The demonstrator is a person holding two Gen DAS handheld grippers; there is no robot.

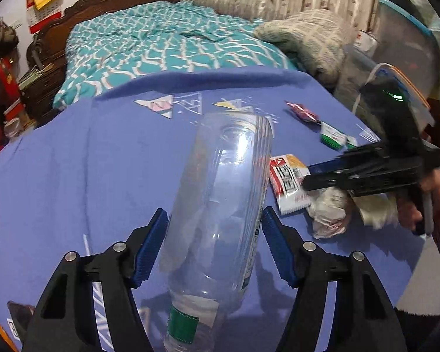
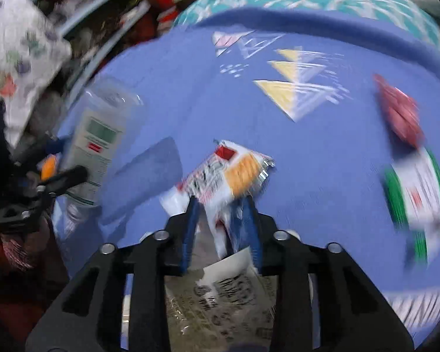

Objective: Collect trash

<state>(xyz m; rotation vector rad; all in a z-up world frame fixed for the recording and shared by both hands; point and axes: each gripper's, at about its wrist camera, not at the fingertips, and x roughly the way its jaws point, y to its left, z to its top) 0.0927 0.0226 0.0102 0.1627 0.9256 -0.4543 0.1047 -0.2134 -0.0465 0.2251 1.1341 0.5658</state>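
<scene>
Two views. Left wrist: the left gripper (image 1: 214,228) clamps a clear plastic bottle (image 1: 223,205), its neck cut off at 6 o'clock. At 3 o'clock the right gripper (image 1: 308,176) (tips motion-blurred) touches a white snack wrapper (image 1: 287,182) on the blue cloth (image 1: 102,161). Right wrist: heavily blurred; narrow blue pads (image 2: 190,223) pinch that wrapper (image 2: 234,173); a red wrapper (image 2: 399,111) and a green-white packet (image 2: 416,193) lie at 2–3 o'clock.

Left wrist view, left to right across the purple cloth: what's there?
Clear plastic bottle → red-and-white snack wrapper → crumpled white bag. Farther back: red wrapper → green-and-white packet.
</scene>
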